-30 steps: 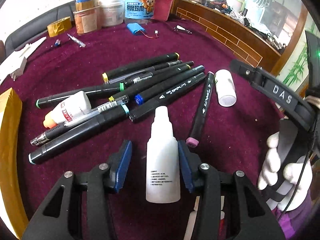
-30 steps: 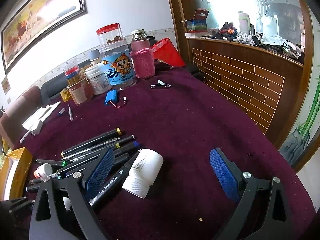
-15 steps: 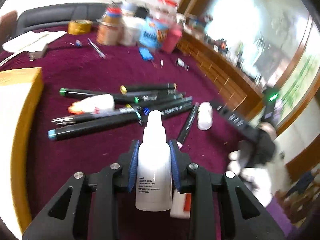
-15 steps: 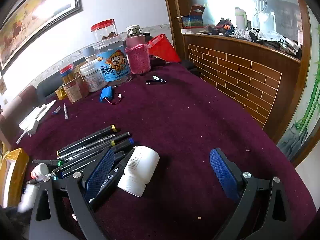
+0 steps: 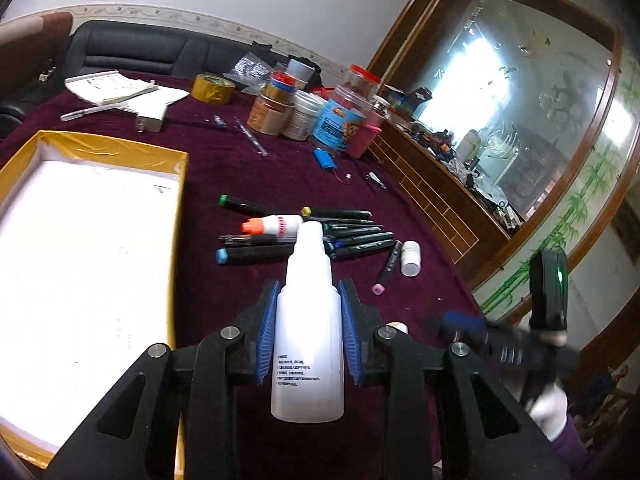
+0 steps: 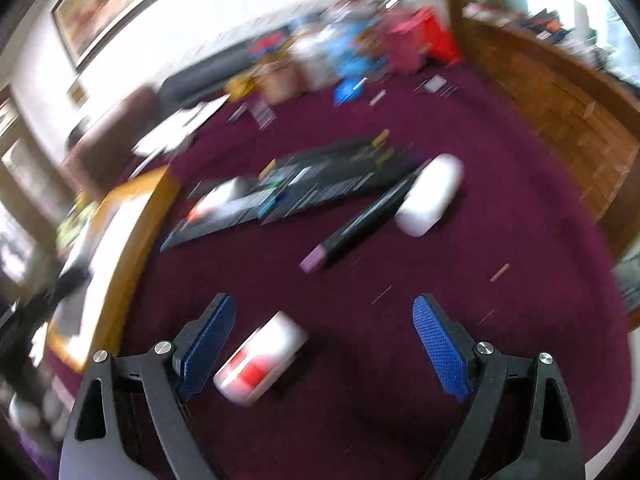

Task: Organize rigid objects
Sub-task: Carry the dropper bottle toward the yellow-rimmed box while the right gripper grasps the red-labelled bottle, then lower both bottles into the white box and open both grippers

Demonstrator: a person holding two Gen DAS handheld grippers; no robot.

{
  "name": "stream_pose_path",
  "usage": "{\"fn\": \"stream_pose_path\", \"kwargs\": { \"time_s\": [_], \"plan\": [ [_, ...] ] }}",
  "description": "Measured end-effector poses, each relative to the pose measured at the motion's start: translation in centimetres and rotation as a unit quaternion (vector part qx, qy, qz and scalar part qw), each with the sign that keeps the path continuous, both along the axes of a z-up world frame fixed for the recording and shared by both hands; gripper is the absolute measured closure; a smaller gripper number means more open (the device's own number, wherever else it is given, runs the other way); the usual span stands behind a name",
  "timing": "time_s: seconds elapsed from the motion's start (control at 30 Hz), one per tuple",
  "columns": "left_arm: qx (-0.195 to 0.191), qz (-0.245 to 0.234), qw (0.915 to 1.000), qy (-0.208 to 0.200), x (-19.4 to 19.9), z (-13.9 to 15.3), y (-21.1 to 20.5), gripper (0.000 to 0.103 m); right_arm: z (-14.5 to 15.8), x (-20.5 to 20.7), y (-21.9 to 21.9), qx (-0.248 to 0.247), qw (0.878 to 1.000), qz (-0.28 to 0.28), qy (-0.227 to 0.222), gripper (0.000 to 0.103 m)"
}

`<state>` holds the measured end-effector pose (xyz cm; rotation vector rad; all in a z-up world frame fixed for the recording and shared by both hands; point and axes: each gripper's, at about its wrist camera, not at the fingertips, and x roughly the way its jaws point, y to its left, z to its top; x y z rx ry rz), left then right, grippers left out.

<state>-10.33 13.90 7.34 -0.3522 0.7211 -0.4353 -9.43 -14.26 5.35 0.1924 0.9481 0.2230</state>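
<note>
Gripping white dropper bottle (image 5: 308, 320), left gripper (image 5: 308, 340) fingers (image 5: 267, 336)

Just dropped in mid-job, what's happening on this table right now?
A person is sorting loose items on a maroon cloth with a tool in each hand. The left tool is clamped on a white squeeze bottle, with an open yellow-edged box close on its left. The right tool is open, its jaws having just narrowed a little, with a small red-and-white container lying between them, untouched. A pile of markers and a small white bottle still lie on the cloth.
</note>
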Motion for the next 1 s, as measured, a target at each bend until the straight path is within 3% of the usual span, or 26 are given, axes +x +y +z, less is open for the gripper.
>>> {"fn": "stream_pose_path", "kwargs": {
  "time_s": [0.07, 0.2, 0.23, 0.27, 0.43, 0.53, 0.67, 0.77, 0.9, 1.0],
  "plan": [
    [-0.008, 0.003, 1.0, 0.004, -0.3, -0.3, 0.8, 0.076, -0.7, -1.1, 2.0, -0.002, 1.0, 0.021, 0.019, 0.033],
    [-0.014, 0.016, 0.9998, 0.004, -0.9, -0.3, 2.5, 0.076, -2.2, -1.1, 4.5, -0.041, 0.998, 0.02, 0.046, 0.049],
    [-0.014, 0.021, 0.9997, 0.002, -1.2, -0.2, 3.0, 0.076, -2.5, -0.9, 4.6, -0.042, 0.997, 0.018, 0.054, 0.062],
    [-0.014, 0.025, 0.9996, 0.001, -1.4, 0.0, 3.5, 0.076, -2.8, -0.7, 4.5, -0.04, 0.997, 0.016, 0.063, 0.067],
    [-0.015, 0.04, 0.9991, 0.004, -1.6, 0.8, 6.4, 0.076, -2.5, -0.2, 5.2, -0.051, 0.996, 0.019, 0.072, 0.068],
    [-0.027, 0.049, 0.9983, 0.017, -0.6, 1.1, 8.4, 0.076, -0.8, -0.2, 5.3, -0.024, 0.997, 0.029, 0.06, 0.068],
    [-0.012, 0.064, 0.9972, 0.036, 2.3, 1.4, 10.4, 0.076, 2.0, 1.2, 7.3, 0.032, 0.997, 0.064, 0.041, 0.068],
    [0.0, 0.076, 0.9957, 0.053, 5.4, 1.5, 11.6, 0.076, 3.4, 4.0, 11.4, 0.075, 0.99, 0.109, 0.046, 0.068],
    [-0.029, 0.089, 0.9912, 0.093, 10.2, -0.2, 13.4, 0.076, 4.0, 8.3, 17.6, 0.099, 0.984, 0.141, 0.043, 0.068],
    [-0.05, 0.104, 0.9858, 0.122, 13.1, -2.5, 14.6, 0.077, 3.7, 11.3, 22.4, 0.071, 0.986, 0.148, 0.04, 0.068]
  ]
}}
